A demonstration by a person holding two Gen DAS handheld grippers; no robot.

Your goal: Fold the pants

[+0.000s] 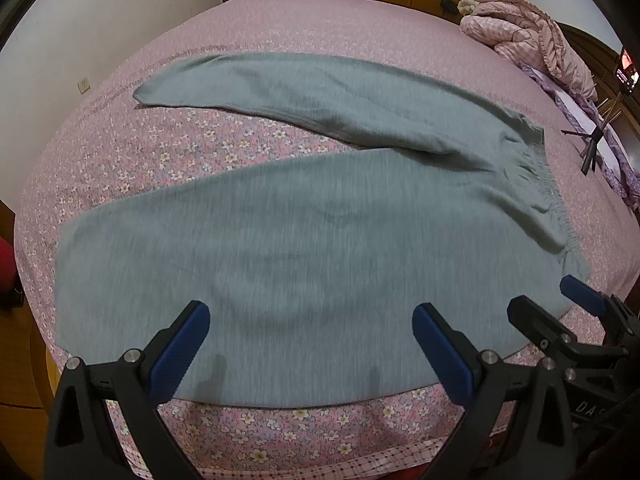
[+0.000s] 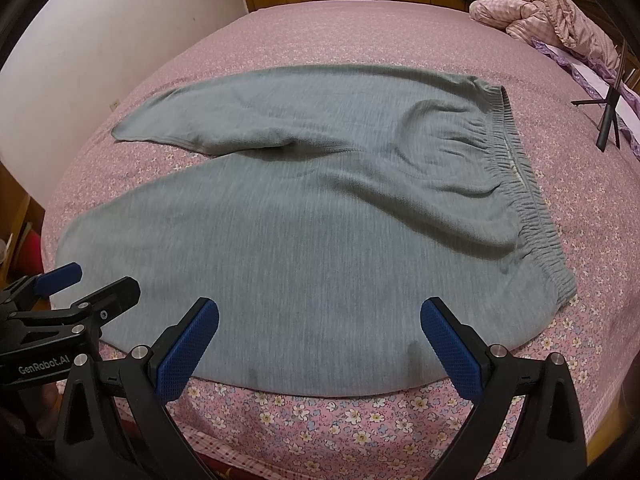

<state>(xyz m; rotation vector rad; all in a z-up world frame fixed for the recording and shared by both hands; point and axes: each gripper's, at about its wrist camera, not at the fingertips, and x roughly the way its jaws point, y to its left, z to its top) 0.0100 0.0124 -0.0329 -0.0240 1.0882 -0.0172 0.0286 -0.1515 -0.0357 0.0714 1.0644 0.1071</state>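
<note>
Pants (image 1: 304,240): grey, spread flat on the bed (image 1: 224,148), legs splayed toward your left, waistband (image 2: 516,184) to your right.
Left gripper (image 1: 310,344): your jaws are spread wide, hovering over the near leg's lower edge, holding nothing.
Right gripper (image 2: 320,340): your jaws are also spread, above the same leg nearer the waistband, holding nothing.
Far corner: pink quilt (image 2: 548,8), bunched; a tripod (image 2: 608,112) stands nearby.
</note>
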